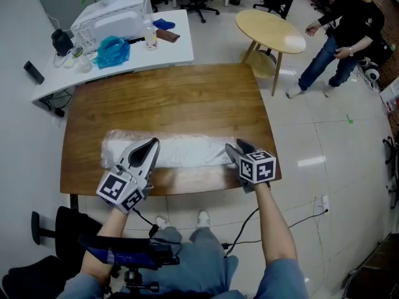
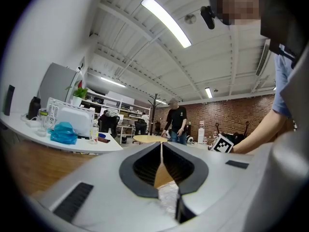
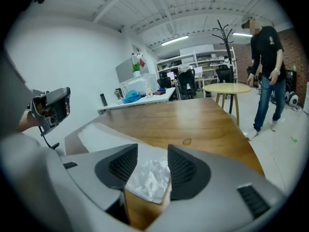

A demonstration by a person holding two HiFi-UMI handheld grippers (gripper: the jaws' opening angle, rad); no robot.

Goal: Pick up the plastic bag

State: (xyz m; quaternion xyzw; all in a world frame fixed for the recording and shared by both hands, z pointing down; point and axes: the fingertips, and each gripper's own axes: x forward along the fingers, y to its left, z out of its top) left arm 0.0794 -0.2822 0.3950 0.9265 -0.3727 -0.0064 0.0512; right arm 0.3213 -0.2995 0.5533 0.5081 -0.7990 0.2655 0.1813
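A clear plastic bag lies flat along the front of the wooden table. My left gripper rests over the bag's left end. In the left gripper view its jaws meet at the tips, with crinkled plastic showing below them; whether any film is pinched I cannot tell. My right gripper is at the bag's right end. In the right gripper view it stands open, with the bag's crumpled corner lying between the pads and not pressed by them.
A white desk with a white appliance and a blue bag stands behind the table. A round wooden table and a standing person are at the back right. A black chair is at my lower left.
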